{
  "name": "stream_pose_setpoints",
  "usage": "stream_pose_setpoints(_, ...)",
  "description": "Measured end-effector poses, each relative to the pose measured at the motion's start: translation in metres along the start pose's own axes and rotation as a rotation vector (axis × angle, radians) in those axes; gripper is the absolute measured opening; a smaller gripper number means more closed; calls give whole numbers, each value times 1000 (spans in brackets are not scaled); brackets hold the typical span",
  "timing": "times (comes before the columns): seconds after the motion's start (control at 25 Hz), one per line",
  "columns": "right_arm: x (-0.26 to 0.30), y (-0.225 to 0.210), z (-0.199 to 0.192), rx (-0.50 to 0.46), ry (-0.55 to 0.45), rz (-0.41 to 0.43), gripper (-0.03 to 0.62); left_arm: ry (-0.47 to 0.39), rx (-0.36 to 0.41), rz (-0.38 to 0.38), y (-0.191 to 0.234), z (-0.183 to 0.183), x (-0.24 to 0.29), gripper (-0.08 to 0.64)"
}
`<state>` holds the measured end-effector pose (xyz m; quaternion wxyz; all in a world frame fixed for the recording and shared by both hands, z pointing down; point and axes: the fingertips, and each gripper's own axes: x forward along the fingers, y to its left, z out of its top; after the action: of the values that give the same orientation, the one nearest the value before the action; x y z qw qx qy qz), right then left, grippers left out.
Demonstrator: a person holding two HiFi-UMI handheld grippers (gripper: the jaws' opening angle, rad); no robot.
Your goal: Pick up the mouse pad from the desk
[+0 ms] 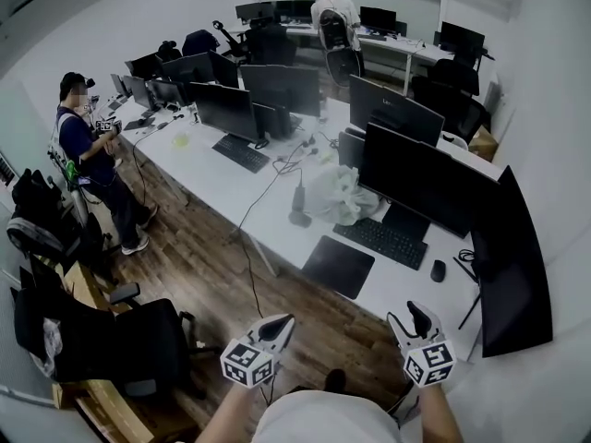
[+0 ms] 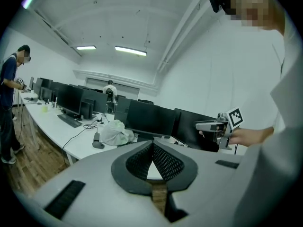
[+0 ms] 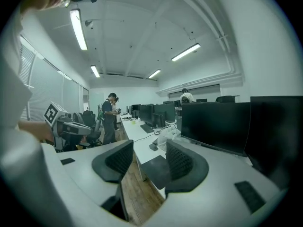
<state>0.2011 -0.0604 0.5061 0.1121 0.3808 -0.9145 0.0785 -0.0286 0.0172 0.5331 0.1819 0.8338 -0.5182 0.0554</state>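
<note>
Mouse pad [image 1: 338, 266]: one, dark, laid flat at the near edge of the desk [image 1: 222, 187], apart from both grippers.
Bag [image 1: 340, 195]: one crumpled plastic bag, set just beyond the mouse pad; its contents cannot be made out.
Keyboard [image 1: 385, 240]: one, placed right of the mouse pad.
Mouse [image 1: 438, 270]: one, right of the keyboard.
Left gripper [image 1: 280, 325]: held short of the desk; jaws clenched together on nothing.
Right gripper [image 1: 417, 317]: held alongside; jaws parted, nothing grasped.

Your kit: pale top [image 1: 319, 420], two grey grippers.
Left gripper [image 1: 277, 326] and right gripper [image 1: 420, 319]: pale grey shells, dark ribbed pads [image 2: 165, 162], black-and-white marker cube [image 1: 249, 363] on each.
</note>
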Motion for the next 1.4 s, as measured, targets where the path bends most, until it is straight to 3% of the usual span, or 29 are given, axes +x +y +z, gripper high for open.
stream_pose_setpoints(0.48, 41, -26, -15, 24, 60, 55, 232, 34, -10, 26, 15, 9, 43, 17)
stream_pose_setpoints(0.8, 86, -40, -29, 51, 111, 33, 232, 60, -15, 19, 58, 9, 76, 17)
stream_pose_setpoints(1.4, 196, -70, -55, 125, 245, -88, 242, 158, 9, -123, 160, 10, 172, 17)
